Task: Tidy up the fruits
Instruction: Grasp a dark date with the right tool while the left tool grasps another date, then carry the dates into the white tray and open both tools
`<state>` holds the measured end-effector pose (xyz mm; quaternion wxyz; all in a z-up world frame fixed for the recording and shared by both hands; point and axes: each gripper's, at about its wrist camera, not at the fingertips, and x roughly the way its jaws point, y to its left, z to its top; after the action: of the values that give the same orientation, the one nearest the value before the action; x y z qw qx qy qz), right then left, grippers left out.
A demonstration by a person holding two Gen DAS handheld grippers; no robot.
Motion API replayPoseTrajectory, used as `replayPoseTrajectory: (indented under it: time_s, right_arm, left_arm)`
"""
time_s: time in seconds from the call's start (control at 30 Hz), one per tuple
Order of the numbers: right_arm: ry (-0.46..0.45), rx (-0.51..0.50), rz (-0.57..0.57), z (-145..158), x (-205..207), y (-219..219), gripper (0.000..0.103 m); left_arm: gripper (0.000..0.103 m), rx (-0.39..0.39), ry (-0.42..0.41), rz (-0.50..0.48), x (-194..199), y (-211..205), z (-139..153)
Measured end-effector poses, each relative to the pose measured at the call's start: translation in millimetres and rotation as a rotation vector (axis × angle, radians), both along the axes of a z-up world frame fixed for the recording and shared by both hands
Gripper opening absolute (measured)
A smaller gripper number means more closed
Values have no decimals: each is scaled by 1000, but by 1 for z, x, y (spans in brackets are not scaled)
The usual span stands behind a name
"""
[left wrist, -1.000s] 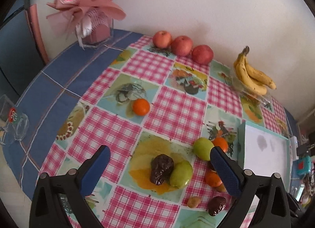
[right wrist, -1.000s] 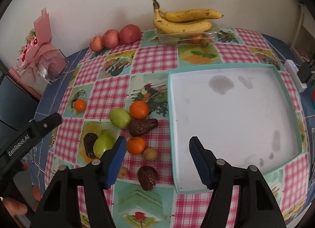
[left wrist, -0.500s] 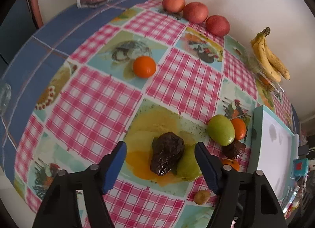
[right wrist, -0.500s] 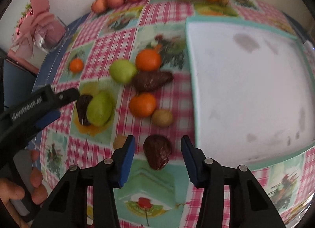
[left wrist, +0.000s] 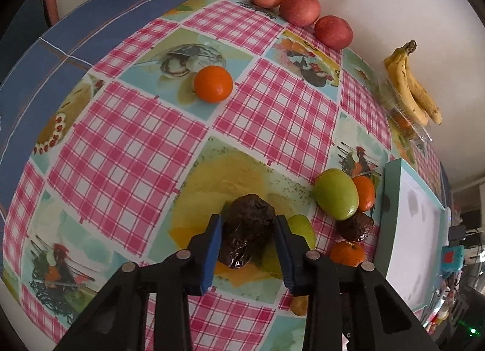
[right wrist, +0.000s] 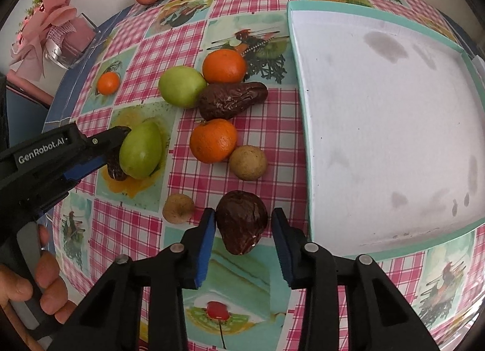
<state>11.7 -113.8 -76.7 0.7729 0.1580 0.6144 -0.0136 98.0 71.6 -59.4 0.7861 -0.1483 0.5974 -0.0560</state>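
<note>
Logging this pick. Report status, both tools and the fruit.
Left tool closing around a dark wrinkled fruit. Right tool closing around another dark fruit, both still on the table. Green pear crowds left tool. Tray empty.

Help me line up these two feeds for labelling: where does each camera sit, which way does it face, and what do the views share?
Left wrist: on the left gripper, looking steeply down at a dark wrinkled fruit between its closing jaws, touching a green pear; only the gripper's fingers show.
Right wrist: on the right gripper, looking steeply down at another dark fruit between closing jaws, beside the teal tray; the person's hand holding the left gripper shows at left.
Shared: pear, tray, three red apples and the lone orange.
</note>
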Motion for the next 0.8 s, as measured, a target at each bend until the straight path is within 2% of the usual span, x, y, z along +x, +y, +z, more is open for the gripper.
replayPoseTrajectory:
  time_s: [0.27,0.6,0.8]
  right_arm:
    - [-7,6,-12,1,-1,-2,36]
    - [-100,14,-47,31,-9,-9,36]
    - [-147,18,-98,46,-9,-28,36]
  left_arm:
    - [37,15,-14,40,-2,13,3]
    - [36,30,-122,58,-10,17,38]
    - [36,39,-181,25,-15,6,58]
